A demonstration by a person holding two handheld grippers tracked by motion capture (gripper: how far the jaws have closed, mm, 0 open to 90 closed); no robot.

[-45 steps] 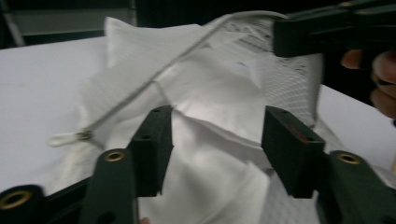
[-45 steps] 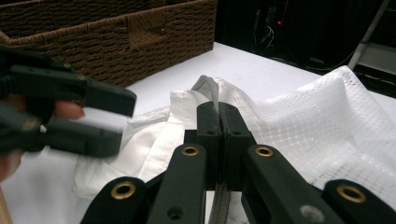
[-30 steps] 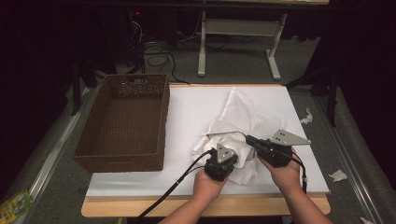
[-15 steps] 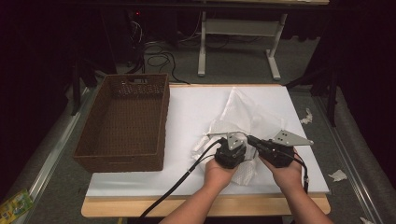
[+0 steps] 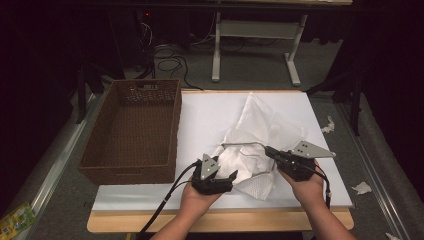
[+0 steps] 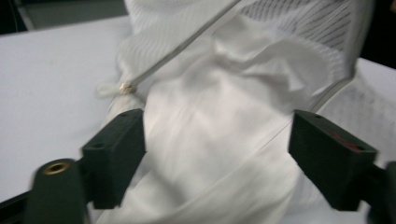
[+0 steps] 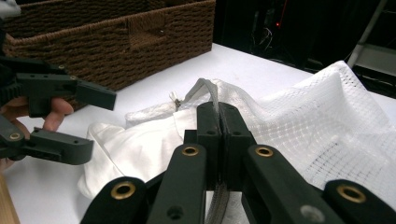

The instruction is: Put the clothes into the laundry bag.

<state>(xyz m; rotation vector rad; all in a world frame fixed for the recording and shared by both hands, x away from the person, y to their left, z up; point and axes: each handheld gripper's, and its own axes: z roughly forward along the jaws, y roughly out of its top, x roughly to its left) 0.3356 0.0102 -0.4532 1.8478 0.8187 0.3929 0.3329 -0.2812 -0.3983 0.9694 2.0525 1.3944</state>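
My right hand-held gripper (image 7: 218,122) clamps the mesh bag's rim (image 7: 208,89); my left hand-held gripper (image 6: 219,154), jaws just spread apart, must next seize the white garment (image 6: 205,140) near the tabletop's front edge (image 5: 150,197).

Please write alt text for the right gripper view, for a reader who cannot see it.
The right claw is shut on the zipper edge of a white mesh laundry bag holding white cloth. The open left claw is nearby, before a brown wicker basket.
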